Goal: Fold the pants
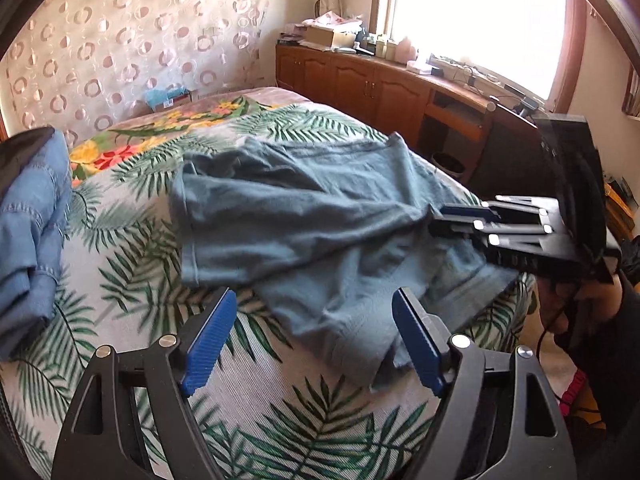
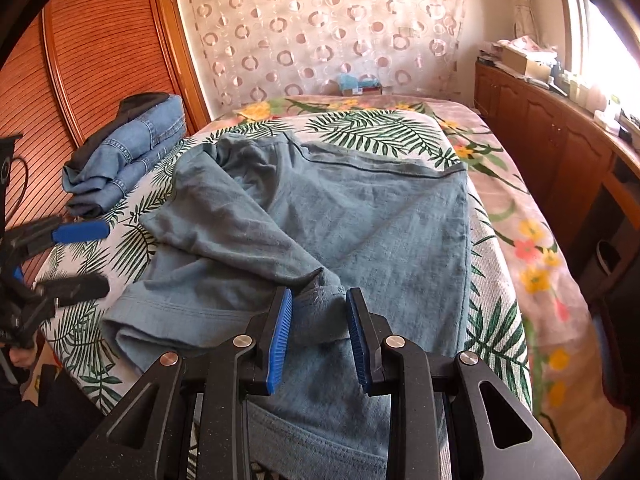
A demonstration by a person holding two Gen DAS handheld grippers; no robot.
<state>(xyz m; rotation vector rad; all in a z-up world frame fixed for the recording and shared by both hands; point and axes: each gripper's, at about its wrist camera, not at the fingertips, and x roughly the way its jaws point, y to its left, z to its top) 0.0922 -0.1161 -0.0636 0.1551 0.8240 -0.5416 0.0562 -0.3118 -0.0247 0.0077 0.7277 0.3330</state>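
Note:
Teal-grey pants (image 1: 304, 224) lie crumpled on the leaf-print bed cover (image 1: 120, 200); they also show in the right wrist view (image 2: 360, 216). My left gripper (image 1: 314, 304) is open and empty, hovering just over the pants' near edge. My right gripper (image 2: 318, 300) has its jaws partly apart around a bunched fold of the pants; the blue pads (image 2: 280, 340) do not clearly press it. The right gripper shows in the left wrist view (image 1: 464, 220) at the pants' right side. The left gripper shows in the right wrist view (image 2: 80, 256) at the far left, open.
Folded blue jeans (image 2: 128, 152) are stacked on the bed's left side, also in the left wrist view (image 1: 28, 240). A wooden cabinet (image 1: 360, 80) with clutter runs under the window. A slatted wooden wardrobe (image 2: 80, 60) stands left. The bed edge drops off at right (image 2: 560, 280).

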